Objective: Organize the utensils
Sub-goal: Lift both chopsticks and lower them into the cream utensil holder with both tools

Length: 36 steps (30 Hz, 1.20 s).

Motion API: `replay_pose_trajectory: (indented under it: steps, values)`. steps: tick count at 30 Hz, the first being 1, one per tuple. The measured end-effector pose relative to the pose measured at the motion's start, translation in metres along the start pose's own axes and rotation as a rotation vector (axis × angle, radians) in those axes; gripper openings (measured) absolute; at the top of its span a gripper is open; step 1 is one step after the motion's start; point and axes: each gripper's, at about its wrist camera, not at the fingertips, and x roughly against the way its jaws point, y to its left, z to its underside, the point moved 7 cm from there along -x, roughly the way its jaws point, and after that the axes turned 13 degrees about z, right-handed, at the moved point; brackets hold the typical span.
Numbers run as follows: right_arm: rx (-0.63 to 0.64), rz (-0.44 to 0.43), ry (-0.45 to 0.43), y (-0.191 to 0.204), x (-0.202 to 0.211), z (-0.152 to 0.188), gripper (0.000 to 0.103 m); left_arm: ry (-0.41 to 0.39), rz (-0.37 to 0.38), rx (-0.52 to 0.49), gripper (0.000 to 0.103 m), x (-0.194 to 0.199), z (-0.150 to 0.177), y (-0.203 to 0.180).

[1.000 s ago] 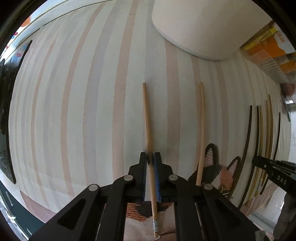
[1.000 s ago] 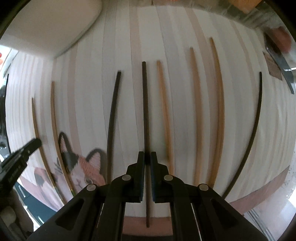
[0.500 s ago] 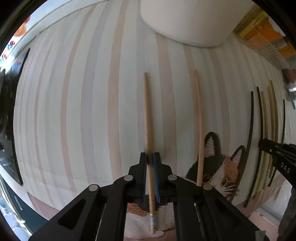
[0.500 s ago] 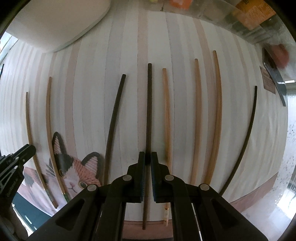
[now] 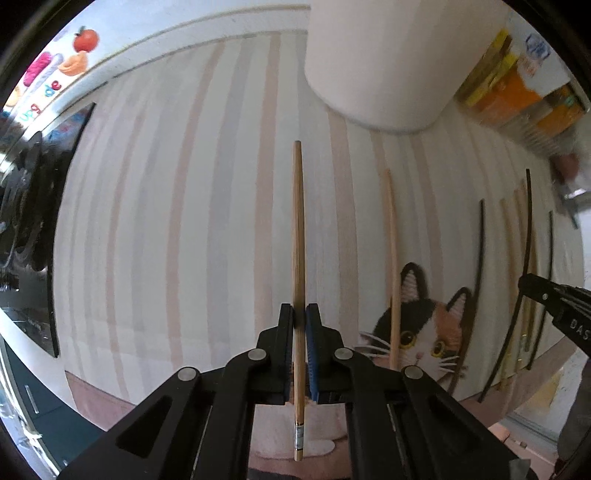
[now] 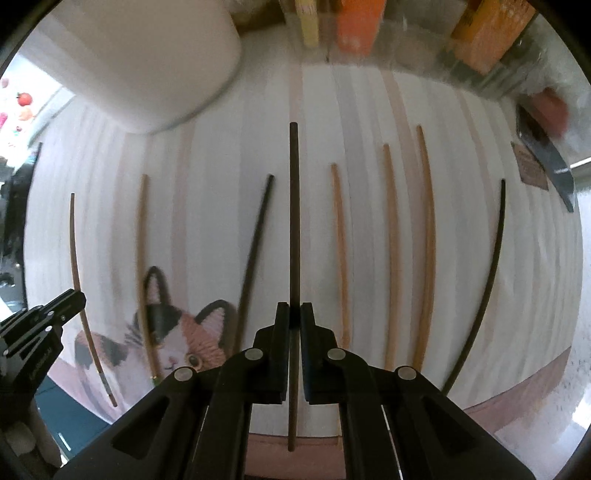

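A striped mat [image 5: 192,229] with a cat picture [image 5: 424,332] covers the surface, and a white container [image 5: 376,62] is seen at its far edge, its contents hidden; orange and yellow cartons [image 6: 480,33] are lined up behind. The left gripper [image 5: 300,314] is clamped narrowly on a light wooden chopstick [image 5: 298,229]; the right gripper [image 6: 294,314] is clamped on a dark chopstick [image 6: 293,221]; other chopsticks [image 6: 388,251] are laid side by side on the mat.
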Motion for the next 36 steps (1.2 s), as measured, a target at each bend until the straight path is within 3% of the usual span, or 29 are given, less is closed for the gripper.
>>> replay_pose_trajectory:
  steps: [9,12,25,29,36]
  values:
    - [0.033,-0.031,-0.167,-0.006,0.063,-0.001,0.005,-0.163,0.030,-0.005,0.004,0.079,-0.002,-0.009]
    - [0.028,-0.050,-0.234,-0.011,0.094,-0.016,0.005,-0.231,0.047,-0.008,0.004,0.107,-0.012,-0.010]
    - [-0.080,-0.233,-0.515,-0.009,0.243,-0.094,0.005,-0.592,0.196,-0.041,0.004,0.257,-0.114,-0.055]
    - [-0.130,-0.263,-0.612,-0.009,0.282,-0.128,0.005,-0.676,0.191,-0.051,0.004,0.279,-0.152,-0.059]
    - [-0.186,-0.290,-0.743,-0.011,0.324,-0.189,0.005,-0.750,0.224,-0.047,0.004,0.289,-0.206,-0.069]
